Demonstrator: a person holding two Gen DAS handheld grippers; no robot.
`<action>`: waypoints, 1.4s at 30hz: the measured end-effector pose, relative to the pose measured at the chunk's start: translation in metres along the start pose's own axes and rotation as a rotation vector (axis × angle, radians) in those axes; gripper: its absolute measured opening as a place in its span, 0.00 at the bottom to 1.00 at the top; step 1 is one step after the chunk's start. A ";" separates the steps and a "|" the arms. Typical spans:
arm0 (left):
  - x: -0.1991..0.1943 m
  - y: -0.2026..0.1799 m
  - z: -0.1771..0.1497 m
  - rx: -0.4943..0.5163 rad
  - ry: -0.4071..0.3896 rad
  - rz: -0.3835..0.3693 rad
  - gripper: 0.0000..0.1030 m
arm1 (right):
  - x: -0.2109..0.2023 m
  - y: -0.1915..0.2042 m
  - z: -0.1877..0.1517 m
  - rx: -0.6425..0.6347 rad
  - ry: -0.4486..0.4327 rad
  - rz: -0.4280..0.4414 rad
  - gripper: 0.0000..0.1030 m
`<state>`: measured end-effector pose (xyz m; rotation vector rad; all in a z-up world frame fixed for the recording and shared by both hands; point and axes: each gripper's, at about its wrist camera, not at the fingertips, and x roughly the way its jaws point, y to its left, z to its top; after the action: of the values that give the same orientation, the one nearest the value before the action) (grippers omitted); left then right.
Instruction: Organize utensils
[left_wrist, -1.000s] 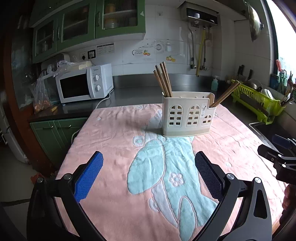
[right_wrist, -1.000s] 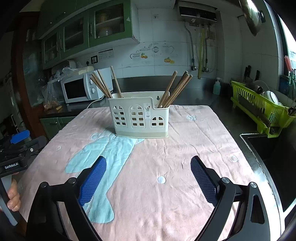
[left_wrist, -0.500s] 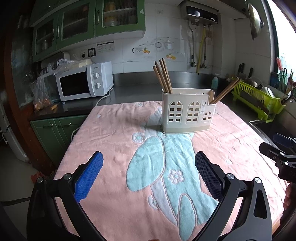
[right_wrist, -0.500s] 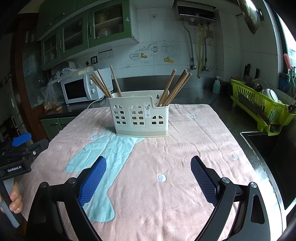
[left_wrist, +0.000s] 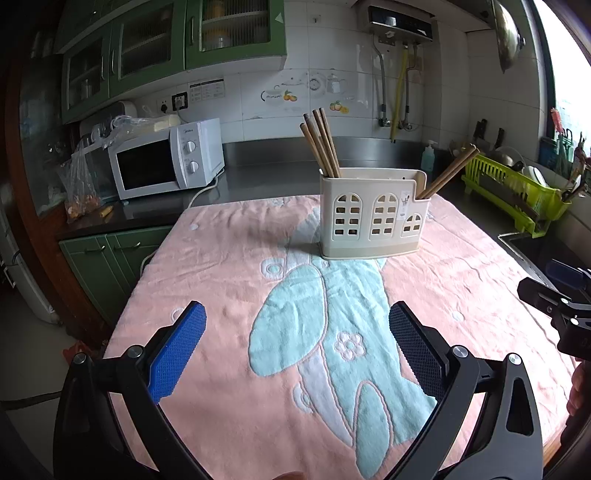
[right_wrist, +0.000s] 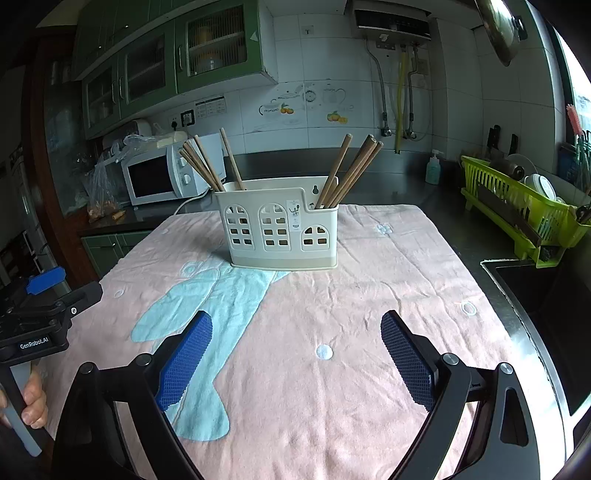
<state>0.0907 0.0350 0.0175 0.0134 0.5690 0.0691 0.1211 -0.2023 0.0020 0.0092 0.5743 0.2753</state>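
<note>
While the cream holder (right_wrist: 282, 225) with chopsticks (right_wrist: 347, 171) stands upright at frame centre on the pink towel (right_wrist: 369, 295), we hold left claw (left_wrist: 297, 345) and right claw (right_wrist: 297, 350) wide apart, empty.

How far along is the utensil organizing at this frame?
Looks done: chopsticks stand in two groups in the cream utensil holder, one bundle at its left end, another at its right. In hand: nothing; left gripper and right gripper have open, empty jaws. Left: no loose utensils visible on the pink towel.

Wide-apart right tongs (right_wrist: 295, 354) facing chopstick-filled caddy (right_wrist: 282, 232)
</note>
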 end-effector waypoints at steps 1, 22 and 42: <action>0.000 0.000 0.000 0.000 0.000 0.001 0.95 | 0.000 0.000 0.000 -0.001 -0.001 0.000 0.87; 0.001 0.000 -0.001 -0.002 0.004 0.001 0.95 | -0.001 0.004 0.000 0.000 0.001 0.004 0.87; 0.003 0.003 -0.004 -0.002 0.007 0.006 0.95 | -0.001 0.004 -0.002 -0.001 0.004 0.007 0.87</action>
<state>0.0915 0.0385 0.0129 0.0133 0.5758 0.0760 0.1182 -0.1985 0.0012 0.0095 0.5777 0.2825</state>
